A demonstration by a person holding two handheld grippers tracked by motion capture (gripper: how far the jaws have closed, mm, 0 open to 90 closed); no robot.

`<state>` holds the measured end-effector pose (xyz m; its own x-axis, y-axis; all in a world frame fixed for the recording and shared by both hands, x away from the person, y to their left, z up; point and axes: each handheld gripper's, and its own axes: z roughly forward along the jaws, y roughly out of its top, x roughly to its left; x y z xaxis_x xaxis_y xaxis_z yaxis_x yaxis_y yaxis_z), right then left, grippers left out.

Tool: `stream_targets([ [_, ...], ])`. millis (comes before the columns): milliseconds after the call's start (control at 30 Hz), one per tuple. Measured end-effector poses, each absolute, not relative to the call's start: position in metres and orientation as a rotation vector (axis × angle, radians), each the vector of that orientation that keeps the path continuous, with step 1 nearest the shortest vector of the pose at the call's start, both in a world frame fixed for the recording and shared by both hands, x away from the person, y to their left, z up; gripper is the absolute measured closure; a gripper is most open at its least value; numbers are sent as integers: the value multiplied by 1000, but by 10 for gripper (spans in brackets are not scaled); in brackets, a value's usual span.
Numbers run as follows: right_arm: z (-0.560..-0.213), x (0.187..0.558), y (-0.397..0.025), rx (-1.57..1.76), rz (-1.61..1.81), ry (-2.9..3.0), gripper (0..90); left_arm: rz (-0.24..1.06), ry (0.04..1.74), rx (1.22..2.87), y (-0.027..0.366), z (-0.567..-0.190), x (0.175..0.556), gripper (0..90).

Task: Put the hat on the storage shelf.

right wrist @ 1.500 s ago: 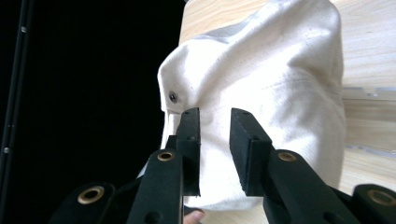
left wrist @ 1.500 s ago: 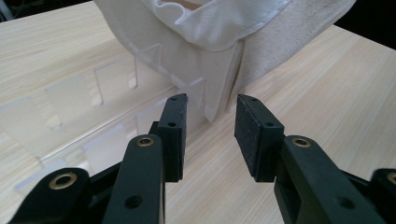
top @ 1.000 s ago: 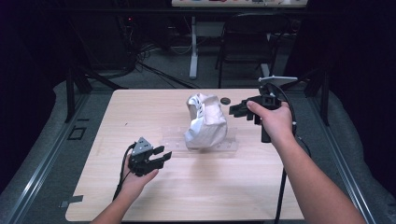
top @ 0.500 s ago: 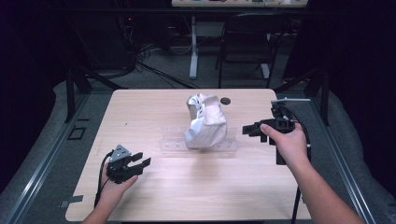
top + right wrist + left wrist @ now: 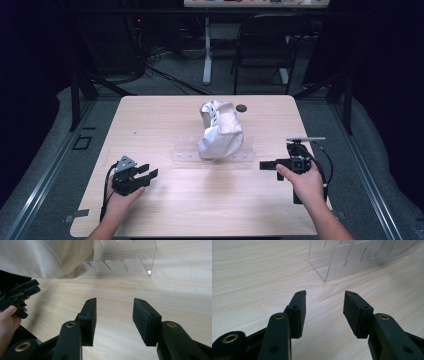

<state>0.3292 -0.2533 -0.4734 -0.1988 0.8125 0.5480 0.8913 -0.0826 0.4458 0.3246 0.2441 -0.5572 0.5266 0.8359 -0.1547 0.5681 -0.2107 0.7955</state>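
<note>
A crumpled cream cloth [image 5: 220,131] sits on a clear acrylic rack [image 5: 185,155] at the middle of the wooden table [image 5: 160,115]. My left gripper [image 5: 148,171] rests low at the near left, open, with nothing between its pads [image 5: 325,296]; the slotted rack [image 5: 352,260] lies just ahead of it. My right gripper [image 5: 263,165] is at the near right and points left toward the rack, open and holding nothing [image 5: 115,302]. The right gripper view has the cloth [image 5: 50,257], the rack's end [image 5: 130,262] and the other hand's gripper [image 5: 18,296].
A small dark round object [image 5: 241,107] lies on the table just behind the cloth. A black chair [image 5: 265,45] and a table leg [image 5: 207,55] stand beyond the far edge. Bare wood lies between the two grippers along the near side.
My right gripper has drawn back from beside the cloth toward the near right. My left gripper has moved left and nearer the front edge. Both stayed open.
</note>
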Motion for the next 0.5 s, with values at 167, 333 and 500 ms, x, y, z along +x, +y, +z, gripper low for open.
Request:
stream_targets([
  [167, -503, 312, -264, -1965, -1264, -2049, 513, 383, 1155, 1916, 243, -561, 326, 528],
  [333, -532, 293, -277, -2052, -1300, -2146, 492, 386, 1148, 1933, 241, -565, 328, 526],
  [500, -554, 283, -286, -2038, -1382, -2100, 543, 379, 1150, 1941, 240, -567, 329, 525],
])
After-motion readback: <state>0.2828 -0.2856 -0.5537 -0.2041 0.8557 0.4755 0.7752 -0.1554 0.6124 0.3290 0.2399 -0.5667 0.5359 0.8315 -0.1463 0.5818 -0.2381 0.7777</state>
